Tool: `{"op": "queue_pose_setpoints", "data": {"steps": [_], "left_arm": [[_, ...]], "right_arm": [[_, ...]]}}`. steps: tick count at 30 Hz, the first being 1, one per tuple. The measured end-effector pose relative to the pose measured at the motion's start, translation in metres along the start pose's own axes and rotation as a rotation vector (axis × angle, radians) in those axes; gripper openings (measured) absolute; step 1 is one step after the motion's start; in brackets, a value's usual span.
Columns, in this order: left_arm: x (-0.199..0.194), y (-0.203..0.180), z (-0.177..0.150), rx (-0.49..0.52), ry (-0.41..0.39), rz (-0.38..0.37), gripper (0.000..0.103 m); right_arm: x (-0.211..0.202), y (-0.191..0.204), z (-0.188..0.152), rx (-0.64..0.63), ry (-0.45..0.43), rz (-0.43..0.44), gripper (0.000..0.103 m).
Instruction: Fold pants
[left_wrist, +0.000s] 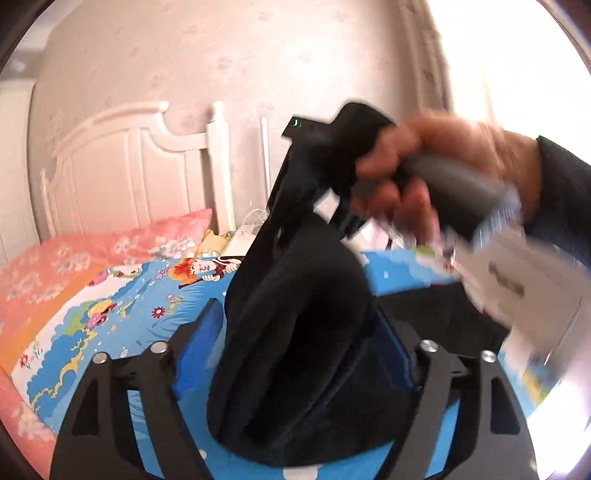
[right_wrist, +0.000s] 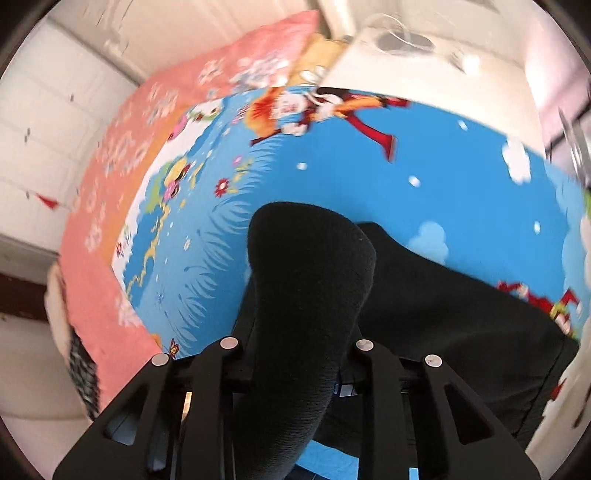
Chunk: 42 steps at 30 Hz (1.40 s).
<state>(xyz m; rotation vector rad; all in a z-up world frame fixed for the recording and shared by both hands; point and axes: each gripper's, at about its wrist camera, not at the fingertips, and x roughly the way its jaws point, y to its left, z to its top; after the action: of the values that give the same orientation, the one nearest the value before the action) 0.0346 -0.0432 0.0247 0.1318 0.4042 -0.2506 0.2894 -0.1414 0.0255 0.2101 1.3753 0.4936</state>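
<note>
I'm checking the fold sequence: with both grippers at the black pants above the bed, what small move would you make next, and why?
Probably draw the left gripper back: its jaws stand wide, while the right gripper pinches the lifted black pants.

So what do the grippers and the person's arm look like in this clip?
Both tools are matte black: the left gripper has angular cut-out linkage arms, silver pivot bolts and blue finger pads. The right gripper shares the arms and bolts, with a grey handle and small green light. The hand emerges from a dark sleeve.

pants (left_wrist: 295, 332): bunched between spread left hand-held gripper (left_wrist: 295, 354) fingers | bed (left_wrist: 129, 314): beneath
</note>
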Motion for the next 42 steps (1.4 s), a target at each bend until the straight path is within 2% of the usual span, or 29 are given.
{"op": "queue_pose_setpoints", "data": {"steps": [3,6,8,9,10,14,17,18,19,21,25,28,30,32,33,34,35,36,37,38,39,41,42], "left_arm": [[-0.001,-0.031,-0.039,0.151,0.039,0.038,0.080],[-0.003,-0.057,-0.048,0.262,0.006,0.089,0.083],[-0.005,-0.068,-0.041,0.300,-0.066,0.215,0.086],[-0.005,-0.069,-0.039,0.298,-0.086,0.244,0.092],[-0.003,-0.071,-0.037,0.303,-0.091,0.275,0.094],[0.025,-0.091,-0.053,0.439,-0.034,0.326,0.097],[0.060,-0.103,-0.065,0.564,-0.021,0.415,0.096],[0.062,-0.108,-0.064,0.572,-0.031,0.416,0.072],[0.065,-0.113,-0.059,0.577,-0.031,0.423,0.042],[0.062,-0.128,-0.046,0.577,-0.056,0.348,0.037],[0.061,-0.182,-0.023,0.623,-0.128,0.188,0.036],[0.083,-0.239,-0.031,0.697,-0.134,0.091,0.036],[0.098,-0.270,-0.047,0.747,-0.070,0.033,0.036],[0.111,-0.289,-0.067,0.793,0.003,-0.010,0.036],[0.116,-0.297,-0.082,0.843,0.034,-0.023,0.037],[0.117,-0.300,-0.092,0.882,0.035,-0.027,0.043],[0.116,-0.301,-0.096,0.893,0.020,-0.031,0.046],[0.112,-0.300,-0.096,0.881,-0.007,-0.037,0.055],[0.108,-0.299,-0.091,0.854,-0.023,-0.049,0.067],[0.104,-0.298,-0.087,0.832,-0.038,-0.060,0.071],[0.099,-0.296,-0.083,0.809,-0.061,-0.076,0.072],[0.099,-0.297,-0.083,0.809,-0.068,-0.092,0.068],[0.104,-0.297,-0.084,0.810,-0.048,-0.105,0.054]], "right_arm": [[0.000,-0.007,-0.001,0.000,-0.012,0.043,0.025],[-0.003,-0.006,-0.002,-0.016,-0.020,0.064,0.025],[-0.004,-0.007,-0.003,-0.020,-0.020,0.065,0.025],[-0.005,-0.009,-0.003,-0.023,-0.022,0.065,0.025],[-0.006,-0.010,-0.004,-0.024,-0.022,0.065,0.025],[-0.008,-0.018,-0.007,-0.014,-0.024,0.073,0.025],[-0.015,-0.030,-0.012,-0.008,-0.032,0.071,0.025],[-0.020,-0.035,-0.014,-0.007,-0.038,0.063,0.025],[-0.029,-0.043,-0.016,-0.005,-0.055,0.040,0.025],[-0.055,-0.070,-0.019,0.029,-0.090,0.016,0.025],[-0.095,-0.137,-0.033,0.093,-0.133,-0.048,0.024],[-0.092,-0.202,-0.052,0.165,-0.132,-0.108,0.025],[-0.073,-0.232,-0.063,0.160,-0.104,-0.129,0.026],[-0.045,-0.266,-0.079,0.181,-0.074,-0.166,0.034],[-0.037,-0.276,-0.086,0.186,-0.094,-0.155,0.045],[-0.033,-0.283,-0.089,0.169,-0.124,-0.111,0.048],[-0.034,-0.285,-0.087,0.164,-0.121,-0.105,0.049],[-0.037,-0.283,-0.085,0.163,-0.121,-0.110,0.049],[-0.040,-0.278,-0.084,0.158,-0.125,-0.148,0.065],[-0.043,-0.274,-0.084,0.149,-0.137,-0.214,0.075],[-0.047,-0.267,-0.086,0.125,-0.164,-0.352,0.089],[-0.052,-0.259,-0.090,0.107,-0.184,-0.401,0.089],[-0.060,-0.256,-0.096,0.122,-0.228,-0.404,0.088]]}}
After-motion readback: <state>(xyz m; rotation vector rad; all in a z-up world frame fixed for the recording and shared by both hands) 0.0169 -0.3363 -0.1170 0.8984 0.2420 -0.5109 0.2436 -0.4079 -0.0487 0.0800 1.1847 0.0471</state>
